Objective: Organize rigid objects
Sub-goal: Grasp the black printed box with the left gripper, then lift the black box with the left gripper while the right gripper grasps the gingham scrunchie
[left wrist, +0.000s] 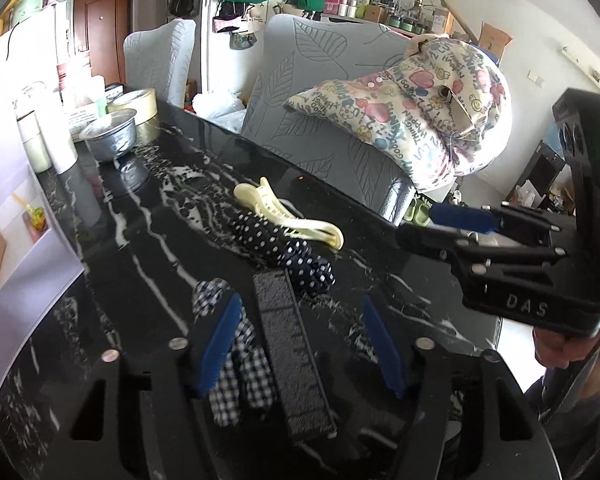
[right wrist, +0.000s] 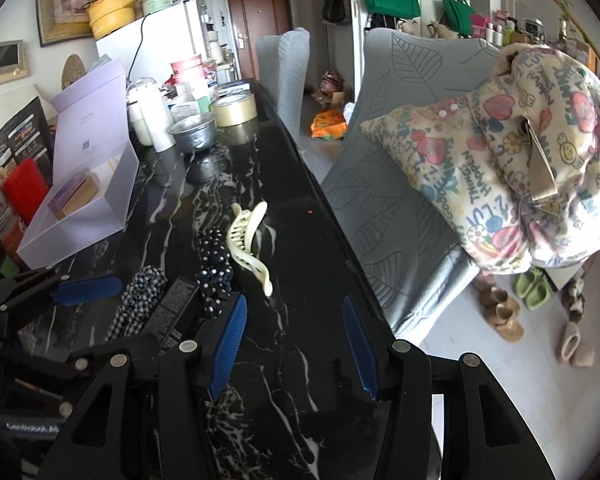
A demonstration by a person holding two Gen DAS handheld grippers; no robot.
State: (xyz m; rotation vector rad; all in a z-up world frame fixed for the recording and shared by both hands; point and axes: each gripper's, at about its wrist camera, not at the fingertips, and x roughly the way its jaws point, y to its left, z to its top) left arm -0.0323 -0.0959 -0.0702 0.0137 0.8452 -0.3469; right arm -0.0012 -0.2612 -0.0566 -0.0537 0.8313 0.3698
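The left tongs (left wrist: 300, 348) hang low over the black marbled tabletop (left wrist: 172, 216), jaws partly apart. A black textured bar (left wrist: 290, 356) lies lengthwise between the blue pads (left wrist: 220, 344), but neither pad touches it, and nothing is gripped. A checked scrunchie (left wrist: 240, 376) lies on the tabletop against the bar's left side, partly under the left pad. Just beyond the bar's far end sits a dotted scrunchie (left wrist: 288, 248), and a cream claw clip (left wrist: 288, 214) lies against its far side.

The right tongs (right wrist: 294, 344) hover over bare tabletop to the right of these things, jaws about half apart and empty. In the right wrist view the clip (right wrist: 248, 246) is ahead of the left pad (right wrist: 226, 350), and the dotted scrunchie (right wrist: 216, 268) reaches almost to that pad's tip.

Farther along the tabletop stand a metal bowl (right wrist: 194, 132), a tape roll (right wrist: 234, 110), white bottles (right wrist: 148, 116) and an open lilac box (right wrist: 92, 184). A grey chair (right wrist: 404, 168) beside the tabletop carries a patterned bag (right wrist: 516, 168).
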